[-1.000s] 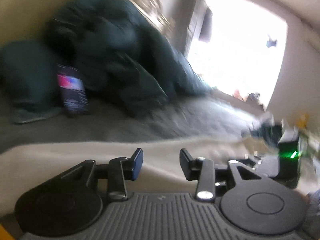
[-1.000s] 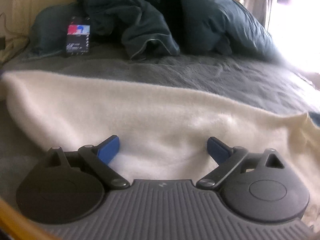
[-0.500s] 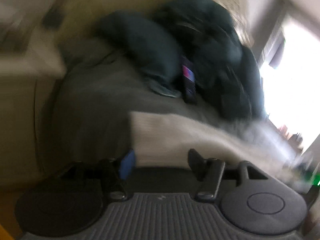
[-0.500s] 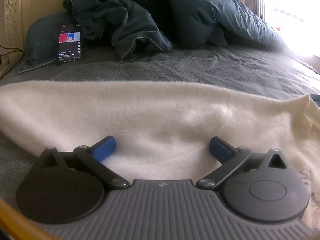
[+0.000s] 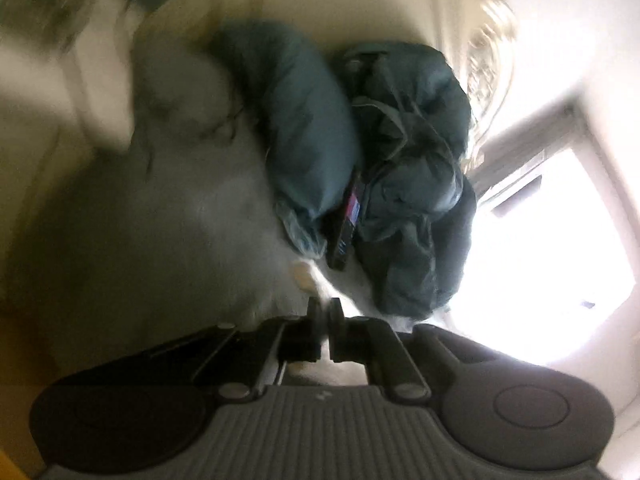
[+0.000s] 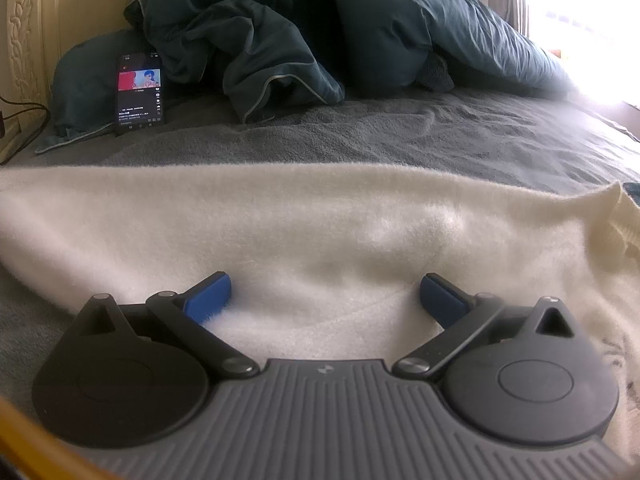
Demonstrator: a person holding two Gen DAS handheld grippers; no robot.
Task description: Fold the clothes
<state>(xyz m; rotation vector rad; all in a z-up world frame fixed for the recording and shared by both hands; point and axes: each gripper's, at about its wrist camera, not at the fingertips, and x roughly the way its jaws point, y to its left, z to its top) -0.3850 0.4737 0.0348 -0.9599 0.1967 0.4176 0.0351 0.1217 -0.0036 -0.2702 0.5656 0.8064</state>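
Right wrist view: the right gripper (image 6: 325,295) hangs with jaws spread wide over the cream garment (image 6: 320,224), which lies across the near part of the grey bed (image 6: 400,136). Farther off, a phone (image 6: 140,94) leans on a teal pillow (image 6: 80,88), left of a heaped duvet (image 6: 248,40). Left gripper (image 5: 325,312): jaws just snapped closed, seemingly pinching the garment's edge; blur leaves that uncertain.

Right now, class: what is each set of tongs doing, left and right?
Left tongs: have just been closing, now shut; seemingly on the cream garment, though blur prevents certainty.
Right tongs: wide open, holding nothing, over the cream garment.
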